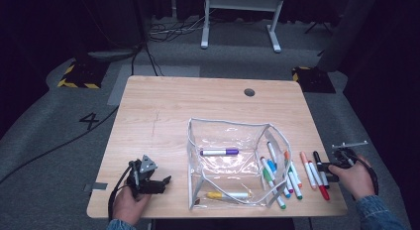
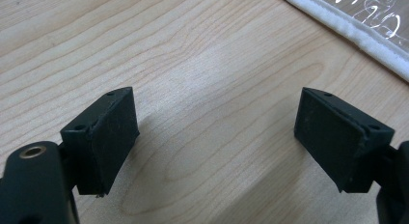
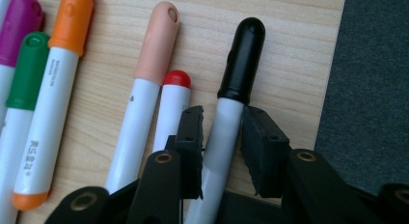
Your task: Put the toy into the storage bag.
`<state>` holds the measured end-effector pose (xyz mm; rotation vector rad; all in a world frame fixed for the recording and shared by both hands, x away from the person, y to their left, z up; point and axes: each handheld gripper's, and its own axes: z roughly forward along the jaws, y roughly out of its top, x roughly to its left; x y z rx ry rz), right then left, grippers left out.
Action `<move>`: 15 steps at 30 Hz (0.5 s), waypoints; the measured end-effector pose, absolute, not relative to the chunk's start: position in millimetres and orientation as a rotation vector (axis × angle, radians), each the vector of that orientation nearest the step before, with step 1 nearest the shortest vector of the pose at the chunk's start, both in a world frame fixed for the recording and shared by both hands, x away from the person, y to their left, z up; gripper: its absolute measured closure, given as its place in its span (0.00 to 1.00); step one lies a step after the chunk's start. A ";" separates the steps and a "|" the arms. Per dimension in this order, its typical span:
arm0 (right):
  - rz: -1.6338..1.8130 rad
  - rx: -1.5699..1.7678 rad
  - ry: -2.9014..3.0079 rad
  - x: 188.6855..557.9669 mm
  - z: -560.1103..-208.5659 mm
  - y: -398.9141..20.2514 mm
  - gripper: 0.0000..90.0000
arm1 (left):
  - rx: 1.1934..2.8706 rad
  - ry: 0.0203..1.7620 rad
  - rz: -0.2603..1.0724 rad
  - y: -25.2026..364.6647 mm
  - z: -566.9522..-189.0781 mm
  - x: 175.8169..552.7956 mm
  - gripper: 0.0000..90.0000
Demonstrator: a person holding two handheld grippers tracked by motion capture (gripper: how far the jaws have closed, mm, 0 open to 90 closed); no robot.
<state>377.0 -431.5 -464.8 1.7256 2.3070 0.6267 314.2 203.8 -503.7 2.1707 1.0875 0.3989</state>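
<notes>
Black-cap marker [image 3: 226, 122] sits lower right of the high view, outermost of the loose row, w/ your right gripper [image 3: 222, 137] straddling its barrel. Jaws roughly half closed; pads look about to touch, grip not certain.

Risks, as I judge them: the red-cap marker [image 3: 172, 103] lies just beside the left pad, so you could nudge or pinch it too. The barrel is round and may roll toward the table edge [image 3: 333, 64] nearby.

Left gripper [image 2: 214, 137], lower left of the high view, is wide open, holding nothing.

Count: 1 clear pouch [image 1: 230, 136] w/ 2 markers inside; approx. 9 loose markers at its right, some overlapping.
</notes>
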 end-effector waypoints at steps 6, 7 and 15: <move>0.583 1.754 2.272 380.8 -467.9 -424.1 0.81 | 2.171 1.088 0.399 203.8 -503.7 314.2 0.17; 0.573 1.754 2.265 381.0 -468.0 -422.5 0.82 | 2.168 1.090 0.398 203.6 -503.8 314.1 0.17; 0.595 1.787 2.233 380.1 -463.6 -419.2 0.86 | 2.168 1.090 0.398 203.5 -503.8 314.1 0.17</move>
